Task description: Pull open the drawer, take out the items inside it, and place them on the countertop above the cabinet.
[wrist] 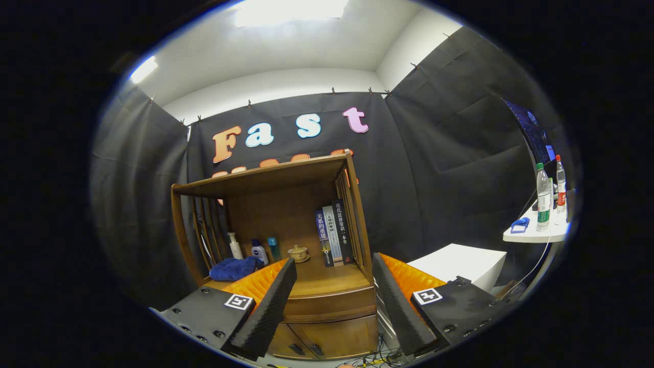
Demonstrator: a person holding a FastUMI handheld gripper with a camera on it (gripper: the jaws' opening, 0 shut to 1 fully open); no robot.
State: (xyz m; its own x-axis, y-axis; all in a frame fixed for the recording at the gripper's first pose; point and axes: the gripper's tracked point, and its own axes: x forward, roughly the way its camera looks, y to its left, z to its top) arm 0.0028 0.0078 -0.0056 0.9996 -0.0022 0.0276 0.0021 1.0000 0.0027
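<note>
Plainly nothing is done yet: the drawer (331,302) sits closed under the bench (327,280) (its contents hidden), just ahead of the gripper (334,286), whose jaws gape wide and empty.

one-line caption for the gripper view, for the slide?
Open claw faces the wooden cabinet; drawer shut between its fingers, countertop holding blue cloth, bottles, teacup, books.

1. A white desk (534,236) stands off to the right, carrying two plastic bottles (543,197) and a small blue object (519,225).
2. A dark monitor (534,135) rises behind those bottles.
3. A white box (462,266) sits lower, between the desk and the wooden unit.
4. Cables (375,358) lie tangled on the floor.
</note>
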